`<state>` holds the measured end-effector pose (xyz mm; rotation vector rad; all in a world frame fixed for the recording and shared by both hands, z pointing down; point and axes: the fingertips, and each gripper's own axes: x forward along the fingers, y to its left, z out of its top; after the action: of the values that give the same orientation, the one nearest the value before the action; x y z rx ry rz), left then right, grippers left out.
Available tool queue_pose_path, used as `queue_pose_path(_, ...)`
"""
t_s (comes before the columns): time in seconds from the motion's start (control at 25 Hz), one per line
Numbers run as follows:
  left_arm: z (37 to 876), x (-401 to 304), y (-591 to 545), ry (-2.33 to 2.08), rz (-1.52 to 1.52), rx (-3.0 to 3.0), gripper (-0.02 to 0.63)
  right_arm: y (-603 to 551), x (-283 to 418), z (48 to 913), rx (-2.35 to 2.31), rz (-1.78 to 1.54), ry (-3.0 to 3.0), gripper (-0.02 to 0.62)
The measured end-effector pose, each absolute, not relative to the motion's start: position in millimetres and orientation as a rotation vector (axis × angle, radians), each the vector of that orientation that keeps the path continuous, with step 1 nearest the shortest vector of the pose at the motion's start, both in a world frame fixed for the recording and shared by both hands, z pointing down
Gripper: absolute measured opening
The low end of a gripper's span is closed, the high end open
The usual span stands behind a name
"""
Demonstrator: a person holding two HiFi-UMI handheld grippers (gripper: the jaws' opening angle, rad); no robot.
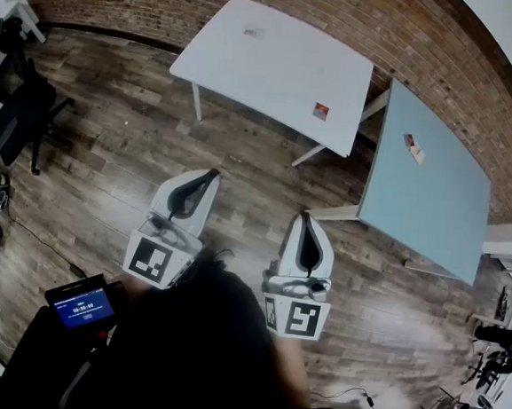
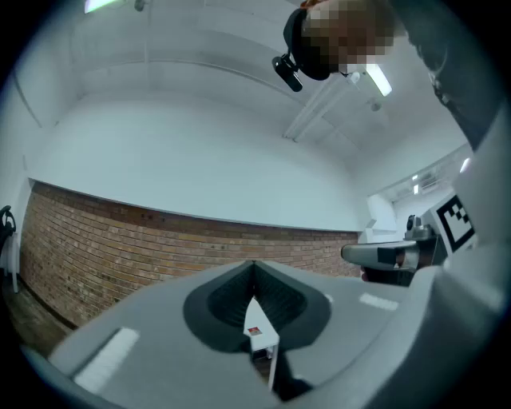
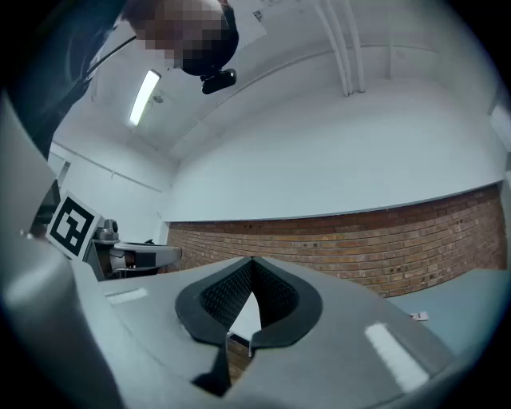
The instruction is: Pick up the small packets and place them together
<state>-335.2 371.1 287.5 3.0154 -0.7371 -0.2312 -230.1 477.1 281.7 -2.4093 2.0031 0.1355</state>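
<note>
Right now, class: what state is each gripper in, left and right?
Left gripper: closed, holding nothing.
Right gripper: closed, holding nothing.

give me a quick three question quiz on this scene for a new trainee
1. True or false: the left gripper and right gripper are both shut and empty.
2. What lies on the white table, and how many?
3. The third packet lies on: A) the floor B) the blue-grey table C) a chair.
Key: 1 true. 2 two small packets. 3 B.
</note>
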Motion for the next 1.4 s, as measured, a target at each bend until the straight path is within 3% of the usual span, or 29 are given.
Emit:
queue_pose_path(1.0,293.8,-299.9,375.1,-0.728,-0.286,3.041,0.000,480.5,-181.6,307.4,-2.359,0.039,2.039,0.003)
queue_pose_path(1.4,305.2,-265.9,316.3,-0.781,-0.276,3.002,0.000,419.5,-156.2,314.2,-2.292,0.063,2.110,0.003)
